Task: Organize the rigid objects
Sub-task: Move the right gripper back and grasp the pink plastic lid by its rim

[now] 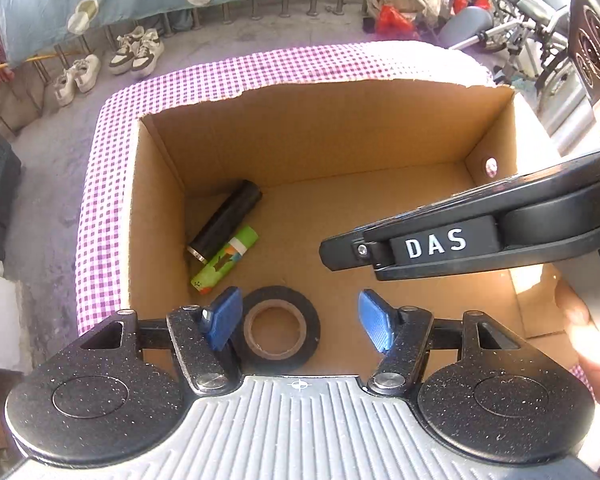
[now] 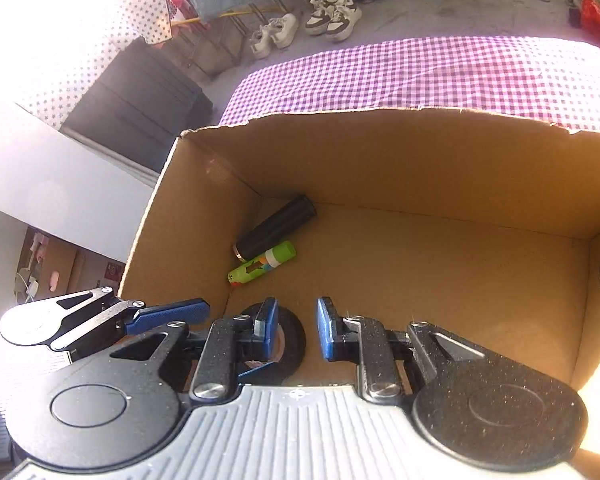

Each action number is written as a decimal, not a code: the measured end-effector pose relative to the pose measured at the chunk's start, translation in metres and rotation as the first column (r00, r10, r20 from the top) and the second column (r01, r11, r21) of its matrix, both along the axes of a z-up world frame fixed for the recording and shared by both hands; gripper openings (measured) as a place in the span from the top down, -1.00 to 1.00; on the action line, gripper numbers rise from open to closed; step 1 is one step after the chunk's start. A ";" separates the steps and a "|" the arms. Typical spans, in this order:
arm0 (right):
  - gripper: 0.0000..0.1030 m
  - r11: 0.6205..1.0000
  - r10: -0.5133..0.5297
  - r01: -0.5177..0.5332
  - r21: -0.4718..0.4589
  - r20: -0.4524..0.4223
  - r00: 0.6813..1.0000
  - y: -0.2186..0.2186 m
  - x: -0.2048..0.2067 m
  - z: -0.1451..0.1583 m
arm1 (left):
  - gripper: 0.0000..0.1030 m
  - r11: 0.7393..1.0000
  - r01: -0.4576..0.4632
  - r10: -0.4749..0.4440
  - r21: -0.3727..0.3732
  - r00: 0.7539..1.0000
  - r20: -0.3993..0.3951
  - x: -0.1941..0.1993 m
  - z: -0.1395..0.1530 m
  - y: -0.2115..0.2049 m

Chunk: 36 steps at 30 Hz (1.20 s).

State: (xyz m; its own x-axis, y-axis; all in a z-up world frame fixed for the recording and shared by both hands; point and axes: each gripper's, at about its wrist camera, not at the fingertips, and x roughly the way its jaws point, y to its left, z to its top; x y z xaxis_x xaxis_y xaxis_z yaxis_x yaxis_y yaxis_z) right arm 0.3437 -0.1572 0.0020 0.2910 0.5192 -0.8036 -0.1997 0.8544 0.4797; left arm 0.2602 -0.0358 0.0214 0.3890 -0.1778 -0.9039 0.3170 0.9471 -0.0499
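the step in hand seems to be the putting down of the tape roll (image 1: 312, 332) in the cardboard box (image 1: 340, 136). the roll is seen flat on the box floor, close to the near wall. the left claw (image 1: 296, 320) is held open just above it, with one blue pad (image 1: 220, 320) over the roll's 9 o'clock edge and the other pad kept apart at 3 o'clock. nothing is gripped by it.

to do this well, the left claw is best lifted straight up, so the roll is not dragged or tipped by the near pad. the pads should be kept wide until the roll is cleared.

the right claw (image 2: 298, 328) is pulled almost closed, with only a thin gap, and nothing is held in it. it is pointed down into the box at about 2 o'clock from the roll in the left wrist view. it should be kept away from the left claw, so no bump is made.

three things are found in the box. a black tube (image 1: 226, 220) and a green tube (image 1: 224, 260) are laid side by side, touching, at 11 o'clock from the roll, by the left wall. the rest of the floor is bare. a small round hole (image 1: 491, 167) is seen in the right wall. the box is set on a counter covered by a checked cloth (image 1: 100, 208).
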 end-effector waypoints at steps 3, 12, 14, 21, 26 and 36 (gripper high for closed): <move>0.54 0.999 -0.018 0.015 0.050 0.073 0.997 -0.019 -0.027 0.028 | -0.26 0.999 0.004 -0.001 -0.037 0.997 0.083 -0.021 0.026 0.007; 0.53 0.967 -0.131 0.053 0.250 0.308 0.942 -0.095 -0.172 0.085 | -0.49 0.989 0.066 -0.019 -0.134 0.946 0.324 -0.118 0.076 0.038; 0.52 0.957 -0.148 0.059 0.284 0.306 0.940 -0.102 -0.203 0.077 | -0.58 0.989 0.072 -0.024 -0.130 0.940 0.339 -0.139 0.068 0.039; -0.03 0.942 -0.219 0.148 0.301 0.216 0.952 -0.079 -0.272 0.003 | -0.73 0.994 0.052 -0.025 -0.096 0.964 0.265 -0.181 0.010 0.032; -0.07 0.947 -0.225 0.173 0.270 0.175 0.959 -0.055 -0.276 -0.029 | -0.82 0.998 0.058 -0.049 -0.031 0.973 0.226 -0.192 -0.028 0.028; -0.01 0.988 -0.135 0.114 0.108 0.207 0.969 -0.005 -0.251 -0.047 | -0.78 0.996 0.058 -0.071 0.075 0.979 0.191 -0.185 -0.081 0.020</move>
State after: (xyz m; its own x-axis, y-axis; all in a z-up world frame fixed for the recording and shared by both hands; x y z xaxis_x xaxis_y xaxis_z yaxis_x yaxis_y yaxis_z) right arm 0.0927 -0.1626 -0.0454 0.5172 0.5383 -0.6653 -0.2010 0.8321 0.5169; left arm 0.0756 -0.0159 -0.0591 0.5476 -0.1486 -0.8234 0.3746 0.9235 0.0825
